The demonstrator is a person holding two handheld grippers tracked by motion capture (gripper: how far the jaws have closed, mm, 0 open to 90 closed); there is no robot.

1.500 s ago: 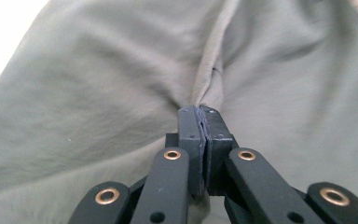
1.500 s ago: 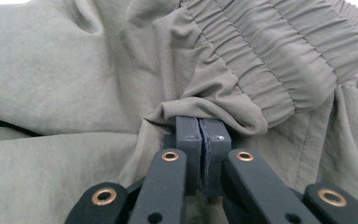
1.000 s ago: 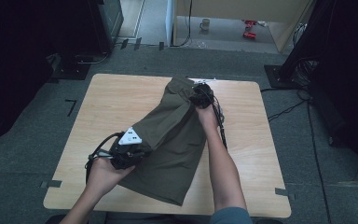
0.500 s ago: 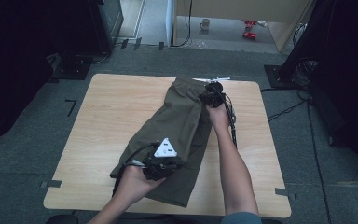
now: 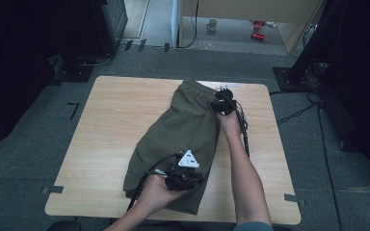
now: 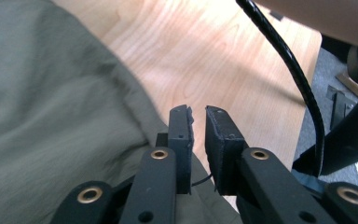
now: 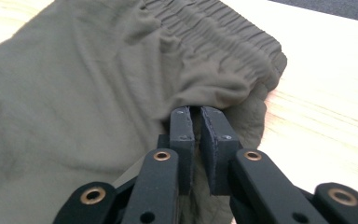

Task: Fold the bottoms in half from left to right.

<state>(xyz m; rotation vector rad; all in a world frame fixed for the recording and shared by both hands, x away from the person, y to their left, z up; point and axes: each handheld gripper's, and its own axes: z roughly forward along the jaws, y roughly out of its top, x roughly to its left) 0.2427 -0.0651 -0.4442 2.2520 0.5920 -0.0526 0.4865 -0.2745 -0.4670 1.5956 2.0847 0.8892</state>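
Olive-green shorts (image 5: 183, 139) lie folded along the middle of the wooden table (image 5: 111, 125), waistband toward the far edge, hem near the front edge. The left gripper (image 6: 196, 122) sits over the hem end, its jaws just eased a crack apart with nothing pinched between them. The right gripper (image 7: 196, 122), at the waistband near the far right corner, has likewise just loosened, its tips against the cloth.

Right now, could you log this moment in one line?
shorts: folded | left gripper: jaws just opening, empty | right gripper: same, at waistband
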